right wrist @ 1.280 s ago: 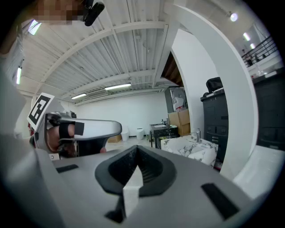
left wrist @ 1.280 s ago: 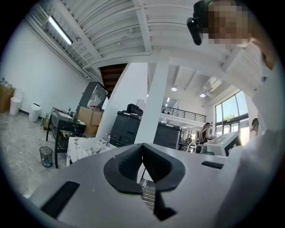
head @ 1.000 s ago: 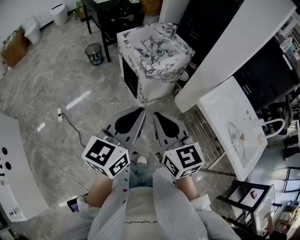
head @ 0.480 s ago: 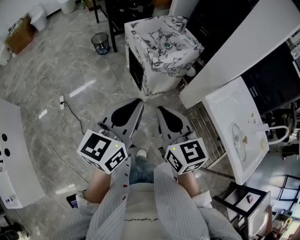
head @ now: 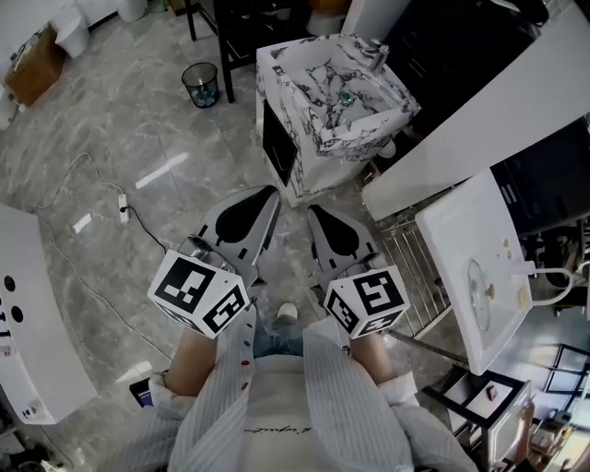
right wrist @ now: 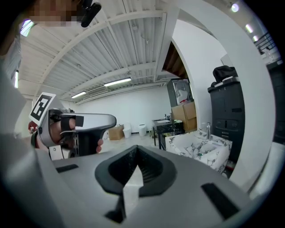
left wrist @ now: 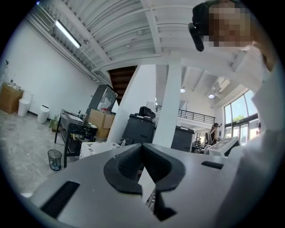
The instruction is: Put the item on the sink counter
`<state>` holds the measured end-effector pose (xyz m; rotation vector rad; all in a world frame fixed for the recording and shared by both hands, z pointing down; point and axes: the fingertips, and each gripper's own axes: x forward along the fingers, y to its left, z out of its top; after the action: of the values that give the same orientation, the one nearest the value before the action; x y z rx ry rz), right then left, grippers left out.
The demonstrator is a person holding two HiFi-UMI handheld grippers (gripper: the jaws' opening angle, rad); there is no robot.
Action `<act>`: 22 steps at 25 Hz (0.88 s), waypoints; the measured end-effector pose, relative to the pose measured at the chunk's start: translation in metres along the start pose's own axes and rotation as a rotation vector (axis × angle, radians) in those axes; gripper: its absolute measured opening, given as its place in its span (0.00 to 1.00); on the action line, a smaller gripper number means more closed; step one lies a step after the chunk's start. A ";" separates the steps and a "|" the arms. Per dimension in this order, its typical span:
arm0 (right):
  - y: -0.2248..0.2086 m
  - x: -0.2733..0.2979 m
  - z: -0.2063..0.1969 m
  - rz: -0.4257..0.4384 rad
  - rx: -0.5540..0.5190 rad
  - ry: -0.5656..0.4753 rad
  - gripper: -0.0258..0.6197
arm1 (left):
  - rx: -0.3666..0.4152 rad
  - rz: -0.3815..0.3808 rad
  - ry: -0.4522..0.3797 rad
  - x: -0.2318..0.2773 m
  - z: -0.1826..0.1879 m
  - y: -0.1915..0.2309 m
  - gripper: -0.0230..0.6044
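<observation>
The marble sink counter (head: 336,92) stands ahead of me on the floor, with a faucet at its far edge and a small green thing (head: 345,95) in its basin; it also shows in the right gripper view (right wrist: 202,149). Both grippers are held side by side at waist height, well short of that counter. My left gripper (head: 269,198) is shut with nothing between its jaws (left wrist: 143,149). My right gripper (head: 313,217) is likewise shut and empty (right wrist: 136,151). I see no item in either gripper.
A white washbasin unit (head: 479,267) with small items on it stands at the right, beside a long white panel (head: 479,120). A wire bin (head: 201,83), a dark desk (head: 230,23) and a floor cable with power strip (head: 123,205) lie to the left.
The marble sink counter and the white washbasin have drifted right in the head view. Both grippers stay shut and close together, hardly moved.
</observation>
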<state>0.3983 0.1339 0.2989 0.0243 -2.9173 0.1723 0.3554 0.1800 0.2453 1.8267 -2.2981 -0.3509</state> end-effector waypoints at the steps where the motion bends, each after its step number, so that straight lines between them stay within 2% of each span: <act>1: -0.001 0.014 0.002 -0.006 0.004 0.006 0.05 | 0.000 -0.006 0.007 0.004 0.004 0.013 0.06; 13: -0.001 0.169 0.031 -0.089 0.026 0.021 0.05 | 0.010 -0.095 0.043 0.045 0.056 0.150 0.06; 22: -0.003 0.225 0.040 -0.173 0.039 0.037 0.05 | -0.014 -0.133 0.069 0.051 0.070 0.219 0.06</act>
<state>0.1698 0.1251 0.3092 0.2758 -2.8565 0.1986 0.1198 0.1823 0.2433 1.9576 -2.1300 -0.3165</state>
